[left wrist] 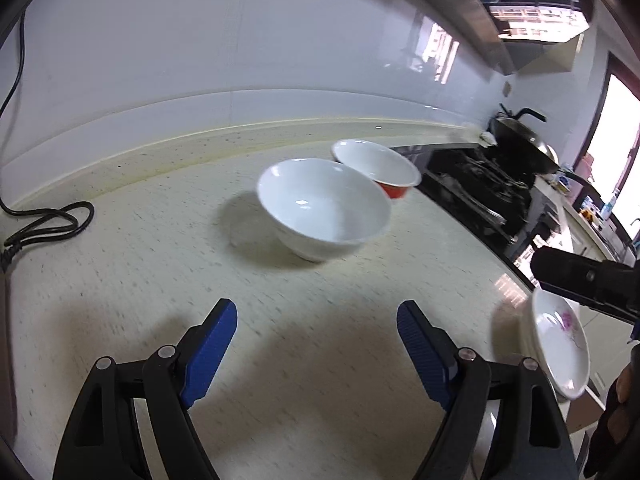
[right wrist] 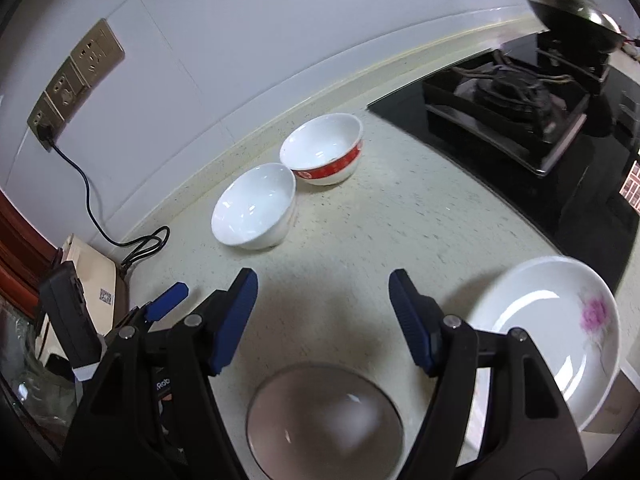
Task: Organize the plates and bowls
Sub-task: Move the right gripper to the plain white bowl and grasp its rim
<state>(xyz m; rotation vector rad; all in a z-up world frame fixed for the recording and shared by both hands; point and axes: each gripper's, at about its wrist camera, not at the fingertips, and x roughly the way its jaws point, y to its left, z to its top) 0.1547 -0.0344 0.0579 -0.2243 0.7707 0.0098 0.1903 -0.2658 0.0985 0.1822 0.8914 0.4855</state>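
Nearest the right wrist camera, the right gripper is seen with its blue pads spread and nothing between them; the left gripper is likewise held wide and empty over bare countertop, so neither is judged to be carrying anything. Directly below the right gripper a glass bowl is noted at the counter's front edge (its contents, if any, cannot be made out). Just to its right a flowered plate is set close to the counter edge, apparently parked within easy reach. Further back, a white bowl and a red-banded bowl are found standing upright side by side, rims touching or nearly so, well clear of both grippers; this pairing suggests bowls are being grouped apart from the plate. Beyond them lie the gas hob and a lidded wok, and on the wall a socket strip with a cable plugged in.
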